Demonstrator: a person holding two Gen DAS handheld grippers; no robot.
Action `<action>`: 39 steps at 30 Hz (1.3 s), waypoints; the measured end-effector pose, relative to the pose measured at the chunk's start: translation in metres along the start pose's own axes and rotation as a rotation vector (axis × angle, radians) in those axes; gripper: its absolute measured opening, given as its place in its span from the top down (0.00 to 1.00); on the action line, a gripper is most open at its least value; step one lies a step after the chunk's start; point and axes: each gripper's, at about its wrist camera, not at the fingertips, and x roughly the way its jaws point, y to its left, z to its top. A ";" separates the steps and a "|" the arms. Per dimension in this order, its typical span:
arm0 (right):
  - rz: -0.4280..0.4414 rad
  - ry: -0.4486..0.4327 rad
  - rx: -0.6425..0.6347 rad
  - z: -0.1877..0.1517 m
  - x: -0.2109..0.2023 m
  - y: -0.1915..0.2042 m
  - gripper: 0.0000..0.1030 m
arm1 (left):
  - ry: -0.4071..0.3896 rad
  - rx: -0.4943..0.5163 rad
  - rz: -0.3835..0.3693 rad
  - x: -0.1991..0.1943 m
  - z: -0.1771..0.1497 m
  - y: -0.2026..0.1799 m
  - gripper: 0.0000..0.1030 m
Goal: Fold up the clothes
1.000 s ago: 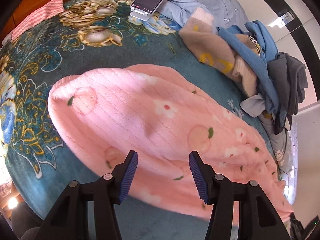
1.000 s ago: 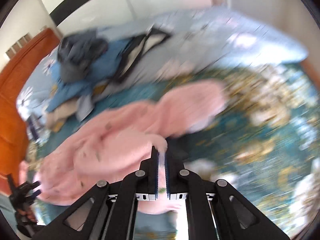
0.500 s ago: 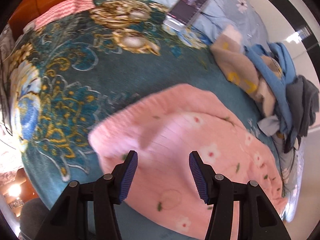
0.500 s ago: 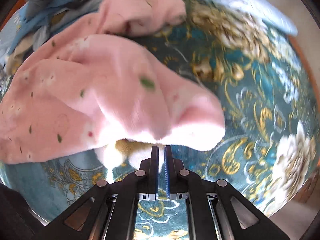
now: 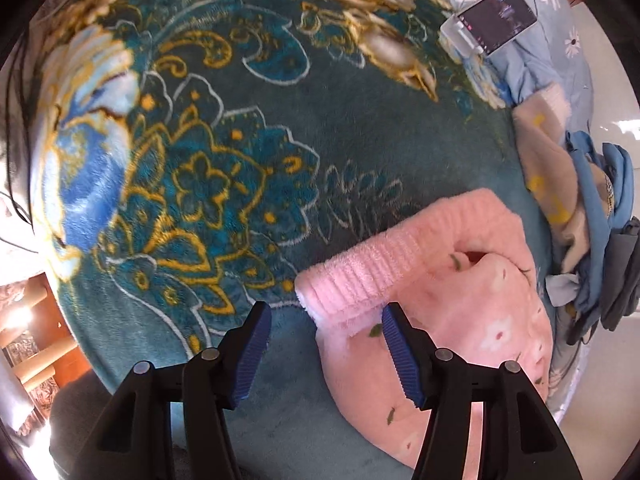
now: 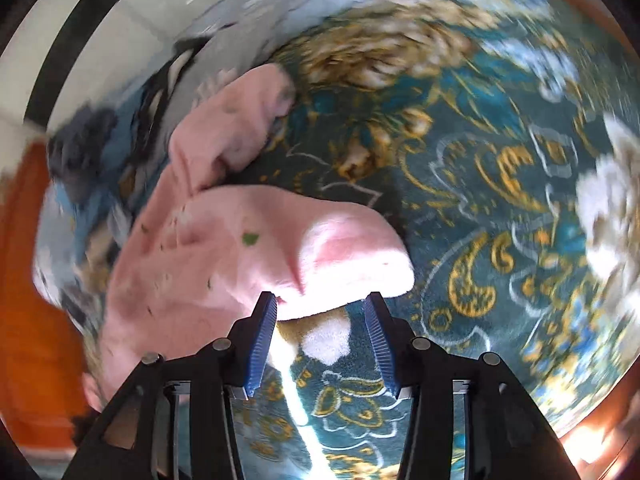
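The bed is covered by a teal blanket (image 5: 248, 128) with gold and blue floral patterns, and the pink fleece garment (image 5: 460, 312) lies on it. In the left wrist view, the ribbed cuff of the garment sits just ahead of the left gripper (image 5: 326, 354), part of it between the blue pads; the jaws are opening and the pads do not press on the fabric. In the right wrist view, the right gripper (image 6: 322, 346) points steeply down at the blanket, its jaws opening, with a rounded fold of the pink fleece garment (image 6: 248, 248) just beyond the fingertips and no fabric clamped between the pads. Farther back in the left wrist view, a pile of clothes (image 5: 592, 216) in beige, blue and grey lies at the bed's right edge, near the garment. Beyond it, a phone (image 5: 496, 20) rests on a light blue quilt (image 5: 552, 60) printed with daisies. The right wrist view is motion-blurred; an orange wooden panel (image 6: 24, 280) shows at the left.
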 end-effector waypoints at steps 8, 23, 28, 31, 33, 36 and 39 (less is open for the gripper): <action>0.247 -0.029 0.367 -0.007 0.011 -0.047 0.54 | 0.146 -0.010 0.009 0.031 -0.002 -0.003 0.40; 0.236 -0.039 0.612 0.029 0.065 -0.046 0.81 | 0.036 -0.087 -0.111 0.023 -0.017 -0.013 0.89; 0.181 -0.072 0.533 0.054 0.049 -0.028 0.91 | -0.035 -0.092 -0.157 -0.002 -0.008 -0.025 0.93; 0.223 -0.172 0.405 0.083 0.008 -0.003 0.92 | -0.068 -0.037 -0.233 -0.033 0.008 -0.049 0.94; 0.252 -0.246 0.295 0.102 -0.028 0.016 0.92 | -0.085 0.027 -0.300 -0.057 0.021 -0.068 0.94; 0.270 -0.347 0.182 0.109 -0.069 0.026 0.95 | -0.164 0.142 -0.345 -0.095 0.044 -0.090 0.94; 0.255 -0.394 0.165 0.095 -0.087 0.001 0.95 | -0.172 0.211 -0.323 -0.103 0.045 -0.086 0.94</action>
